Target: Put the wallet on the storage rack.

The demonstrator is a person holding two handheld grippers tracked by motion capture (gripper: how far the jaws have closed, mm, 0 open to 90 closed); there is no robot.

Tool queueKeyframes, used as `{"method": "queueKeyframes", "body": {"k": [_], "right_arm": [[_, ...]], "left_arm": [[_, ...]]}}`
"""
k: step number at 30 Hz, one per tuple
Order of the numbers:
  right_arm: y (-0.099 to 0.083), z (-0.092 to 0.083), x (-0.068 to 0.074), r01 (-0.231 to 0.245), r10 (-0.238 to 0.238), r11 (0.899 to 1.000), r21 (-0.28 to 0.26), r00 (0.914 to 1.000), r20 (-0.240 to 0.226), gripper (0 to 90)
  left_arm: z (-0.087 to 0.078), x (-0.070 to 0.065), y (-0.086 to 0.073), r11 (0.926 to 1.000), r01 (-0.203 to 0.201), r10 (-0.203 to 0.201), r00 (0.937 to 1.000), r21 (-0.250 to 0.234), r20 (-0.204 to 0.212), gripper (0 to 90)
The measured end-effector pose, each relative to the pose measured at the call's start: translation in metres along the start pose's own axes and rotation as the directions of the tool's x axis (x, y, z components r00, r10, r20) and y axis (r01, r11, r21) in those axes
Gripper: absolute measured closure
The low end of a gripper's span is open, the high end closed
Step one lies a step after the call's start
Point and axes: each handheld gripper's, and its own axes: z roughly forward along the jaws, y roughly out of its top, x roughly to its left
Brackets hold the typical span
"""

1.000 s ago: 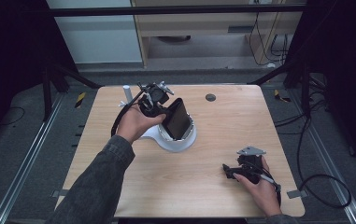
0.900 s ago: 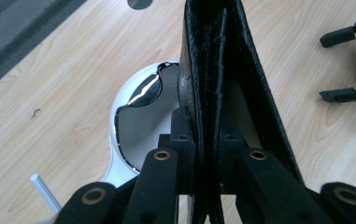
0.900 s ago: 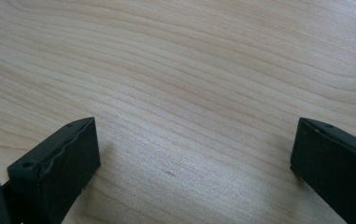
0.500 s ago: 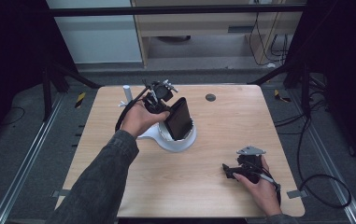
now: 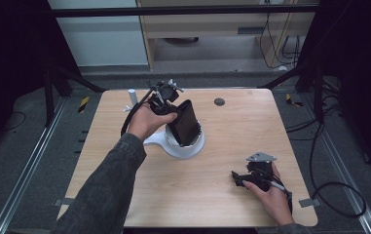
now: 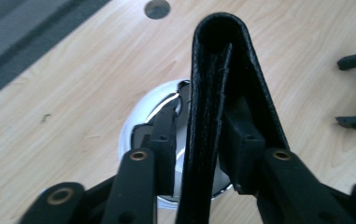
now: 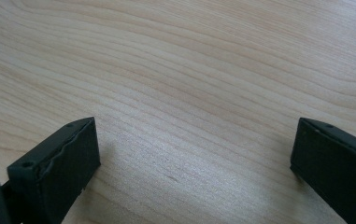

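Pale wood grain covers the tabletop (image 5: pixel 124 146), and at its far left edge a small white cylinder (image 5: pixel 133 96) stands upright by itself. Just right of it, the person's left hand (image 5: pixel 145 122) holds the left gripper (image 5: pixel 173 105) over the middle of the tabletop, with its cable looping back past the wrist. Between its jaws stands a black leather wallet (image 5: pixel 185 122), folded, with the closed spine pointing up and away from the hand.

In the left gripper view the wallet (image 6: pixel 222 93) rises upright between the two black jaws. The right jaw lies against its side, while the left jaw shows a thin gap beside the leather. The jaws have just been opening, so they stand narrow around the wallet and no longer pinch it from both sides. The wallet's lower end sits inside a white round dish (image 5: pixel 185 146) with a shiny inner rim, which rests on the tabletop and has a flat tab pointing toward the person's left. In the left gripper view the dish (image 6: pixel 138 126) appears behind and under the jaws.

Farther back, a small dark round hole (image 5: pixel 219 102) sits in the wood.

At the near right, well apart from the dish, the right hand (image 5: pixel 270 195) rests on the tabletop holding the right gripper (image 5: pixel 235 177), its grey plate on top. In the right gripper view the jaws stand wide with bare wood between them.
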Motion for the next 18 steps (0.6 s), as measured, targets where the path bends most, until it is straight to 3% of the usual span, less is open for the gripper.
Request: {"method": "queueKeyframes", "body": {"k": [8,11,18], "right_arm": [[0.000,0.000,0.000,-0.002,0.002,1.000,0.000,1.0000,-0.001,1.5],[0.000,0.000,0.000,-0.001,0.001,1.000,0.000,1.0000,0.000,1.5],[0.000,0.000,0.001,-0.004,0.004,1.000,0.001,1.0000,-0.002,1.6]], "left_arm": [[-0.014,0.005,-0.004,0.9984,-0.013,0.009,0.9970,-0.055,-0.077,66.9],[-0.020,0.008,-0.006,0.9962,0.010,-0.016,0.9970,-0.087,-0.076,67.9],[-0.022,0.012,-0.008,0.9964,0.022,-0.029,0.9965,-0.081,-0.079,78.4]]}}
